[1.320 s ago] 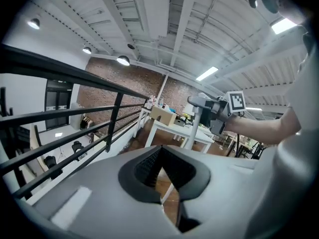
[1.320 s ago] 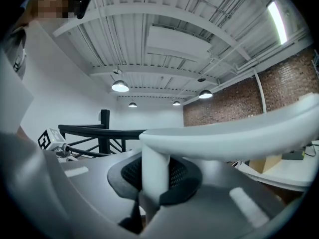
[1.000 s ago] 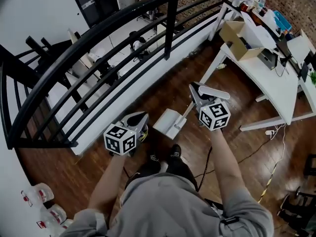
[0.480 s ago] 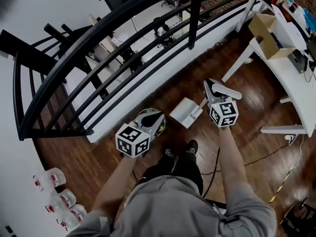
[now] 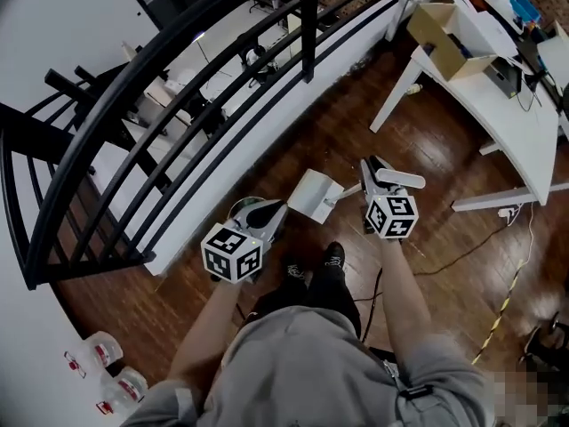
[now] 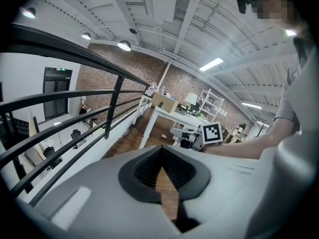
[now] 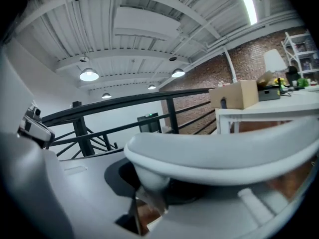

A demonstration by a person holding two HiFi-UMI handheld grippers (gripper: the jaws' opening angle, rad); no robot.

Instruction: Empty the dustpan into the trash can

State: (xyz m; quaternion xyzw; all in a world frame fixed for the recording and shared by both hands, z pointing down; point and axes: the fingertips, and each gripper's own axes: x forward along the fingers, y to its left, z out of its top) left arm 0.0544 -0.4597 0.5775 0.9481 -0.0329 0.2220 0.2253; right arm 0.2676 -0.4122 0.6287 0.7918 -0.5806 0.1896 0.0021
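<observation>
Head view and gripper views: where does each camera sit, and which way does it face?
Head view: on the person's head, facing steeply down; forearms, shoes, left claw, right claw show.
Left gripper view: on the left claw, facing the railing and table; its shut jaws show.
Right gripper view: on the right claw, facing forward; jaws clamp the dustpan handle.
Shared: railing, cardboard box.

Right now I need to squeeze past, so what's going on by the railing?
A person stands at the railing with tongs in each hand. The right tongs are clamped on the handle of a white dustpan, its pan beside a trash can. The left tongs are shut and empty, above the can. The pan is not over the can yet.
</observation>
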